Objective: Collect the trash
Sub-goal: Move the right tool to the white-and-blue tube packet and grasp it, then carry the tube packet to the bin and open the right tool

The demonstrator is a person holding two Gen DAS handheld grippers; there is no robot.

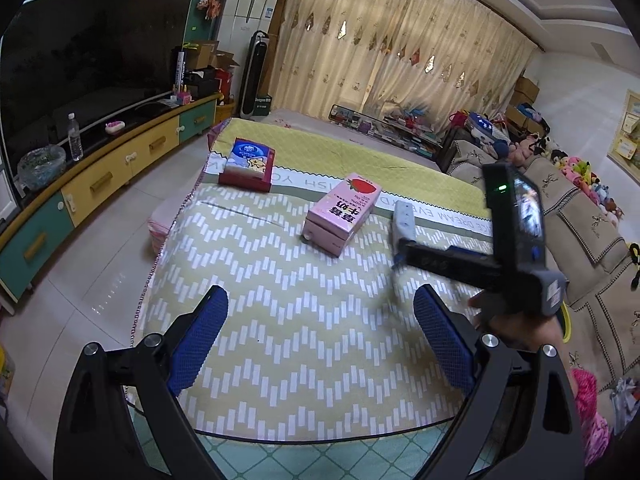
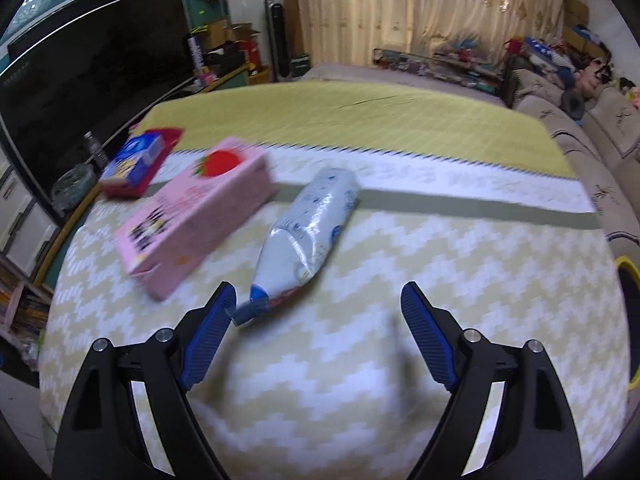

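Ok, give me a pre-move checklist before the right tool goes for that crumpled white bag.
1. Right tool open: ok, blue pads wide apart, nothing between them.
2. Crumpled white bag free on the tablecloth: ok, nothing lies on it.
3. Bag centred between the pads: not ok, its near end sits beside the left pad.
4. Room beside the pink strawberry carton: cannot tell, the view is blurred and the gap looks slim.
5. Left tool out of the way: ok, open and empty over bare cloth.
6. Bin for the trash: cannot tell, only a yellow rim shows at the table's edge.
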